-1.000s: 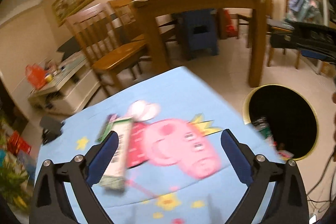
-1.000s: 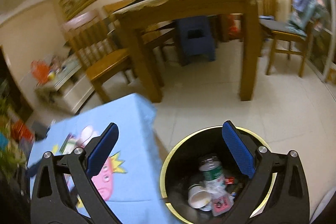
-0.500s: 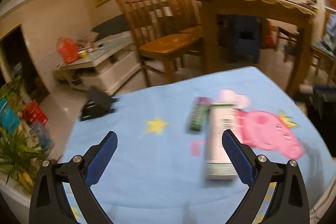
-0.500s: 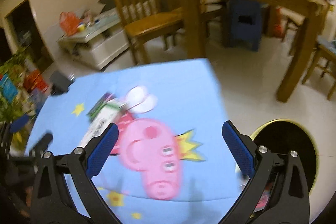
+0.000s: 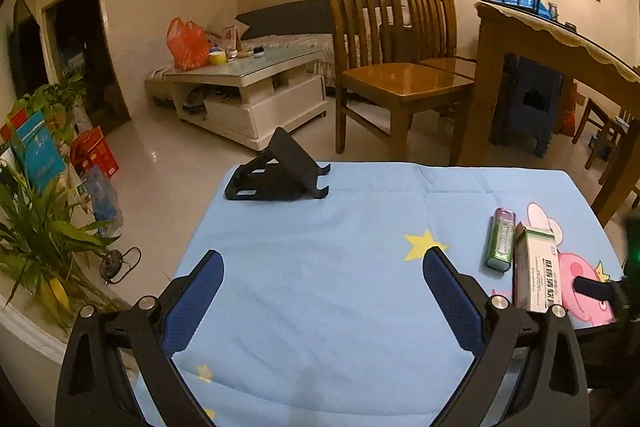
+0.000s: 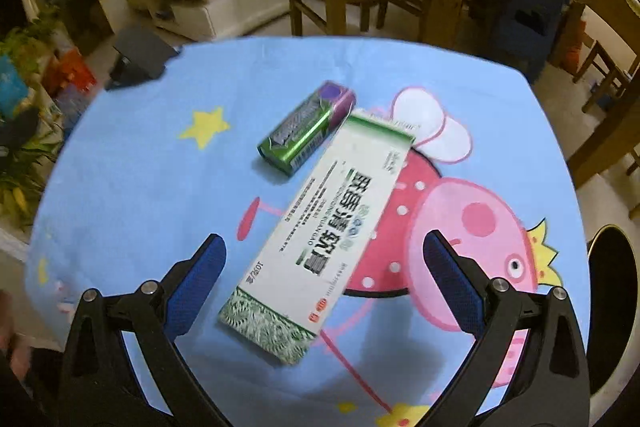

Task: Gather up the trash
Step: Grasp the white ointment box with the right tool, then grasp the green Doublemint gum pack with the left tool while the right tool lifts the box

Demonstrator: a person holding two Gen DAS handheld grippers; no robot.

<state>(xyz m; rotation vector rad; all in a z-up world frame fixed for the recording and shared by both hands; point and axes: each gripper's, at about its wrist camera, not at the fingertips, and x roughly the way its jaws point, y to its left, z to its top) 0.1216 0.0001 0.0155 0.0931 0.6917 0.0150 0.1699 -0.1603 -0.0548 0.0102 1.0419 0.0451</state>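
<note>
The white-and-green carton lies flat on the blue cartoon cloth of the worktop, its near end between my right tongs, which stand wide apart and empty above it. A green gum pack sits just beside it at eleven o'clock. I judge this the reach for the carton: lower, square up, close. The bin waits at three o'clock. My left tongs hang apart over bare cloth.

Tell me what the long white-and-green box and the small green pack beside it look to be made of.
Long box: printed cardboard, probably; flat faces, crisp folded edges, matte print. Small green pack: glossy, metallic-looking wrap or thin plastic, judging by bright streaks and rounded corners; which one is unclear.
</note>
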